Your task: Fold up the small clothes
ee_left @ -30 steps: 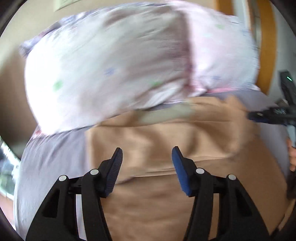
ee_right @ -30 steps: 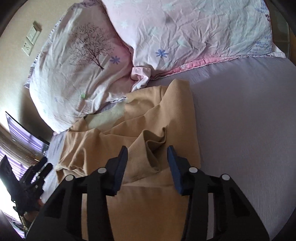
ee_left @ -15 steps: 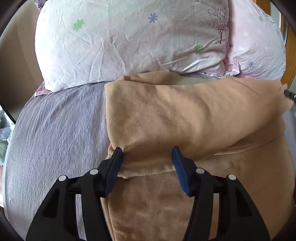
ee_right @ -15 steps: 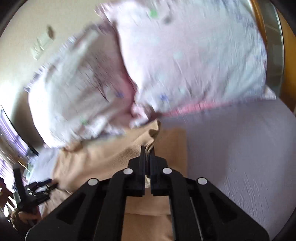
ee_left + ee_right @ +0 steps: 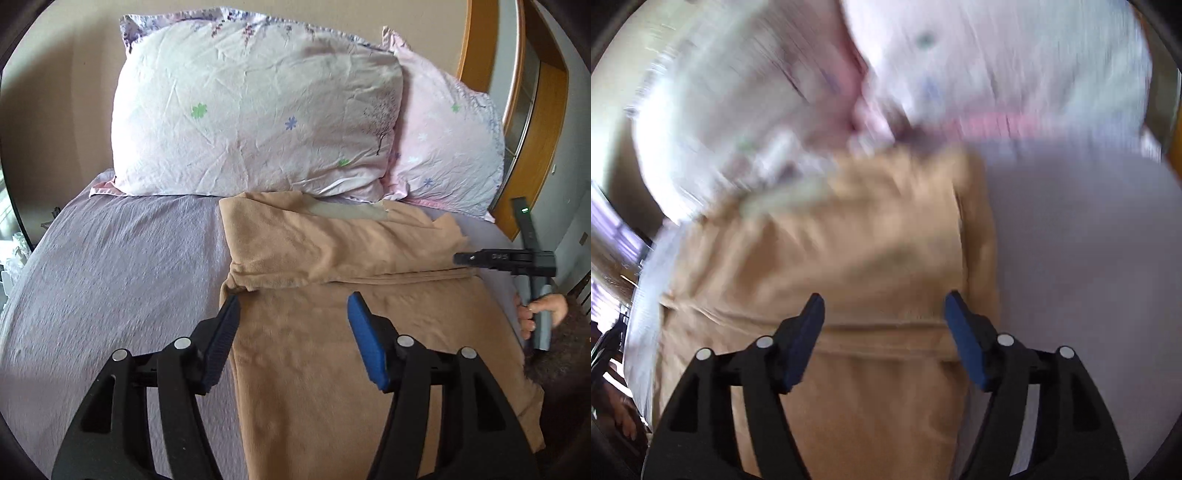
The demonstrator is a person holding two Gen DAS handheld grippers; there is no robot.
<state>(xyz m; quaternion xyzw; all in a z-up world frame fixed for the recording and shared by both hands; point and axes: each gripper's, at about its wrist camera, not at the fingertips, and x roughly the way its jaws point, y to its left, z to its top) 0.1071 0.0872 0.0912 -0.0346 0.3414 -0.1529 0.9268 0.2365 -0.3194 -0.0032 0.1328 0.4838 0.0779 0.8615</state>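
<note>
A tan garment (image 5: 332, 280) lies on the lilac bed sheet (image 5: 122, 266), its far part folded toward me across the rest. My left gripper (image 5: 293, 308) is open and empty just above the garment, near the fold's left corner. The right gripper shows at the right of the left wrist view (image 5: 461, 257), side-on at the fold's right end. In the blurred right wrist view my right gripper (image 5: 884, 306) is open and empty over the tan garment (image 5: 849, 258).
Two flowered pillows (image 5: 251, 110) lie against the wall at the head of the bed, touching the garment's far edge. A wooden frame (image 5: 517, 110) stands at the far right. The sheet (image 5: 1078, 258) extends to the right of the garment.
My right gripper has let go of the garment's edge and opened. Both grippers have drawn back a little from the fold, which now lies flat.
</note>
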